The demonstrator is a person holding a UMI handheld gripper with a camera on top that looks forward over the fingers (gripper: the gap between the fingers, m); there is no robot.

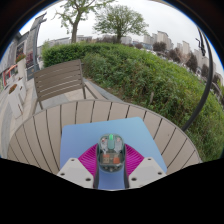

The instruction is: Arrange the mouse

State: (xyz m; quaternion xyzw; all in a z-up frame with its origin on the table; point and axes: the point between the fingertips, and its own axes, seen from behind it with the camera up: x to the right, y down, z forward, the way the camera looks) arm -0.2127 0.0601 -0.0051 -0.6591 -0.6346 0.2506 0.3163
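Note:
A small see-through mouse (111,152) with a green light on top sits between my two fingers. My gripper (111,162) is shut on it, with the pink pads (89,160) pressing on both of its sides. Under and ahead of the mouse lies a light blue mouse mat (115,130) on a round table of wooden slats (50,135). I cannot tell whether the mouse rests on the mat or hangs just above it.
The table's far rim (110,101) curves just beyond the mat. A wooden slatted bench (60,80) stands beyond the table to the left. Green hedge and shrubs (150,75), trees and buildings lie farther off.

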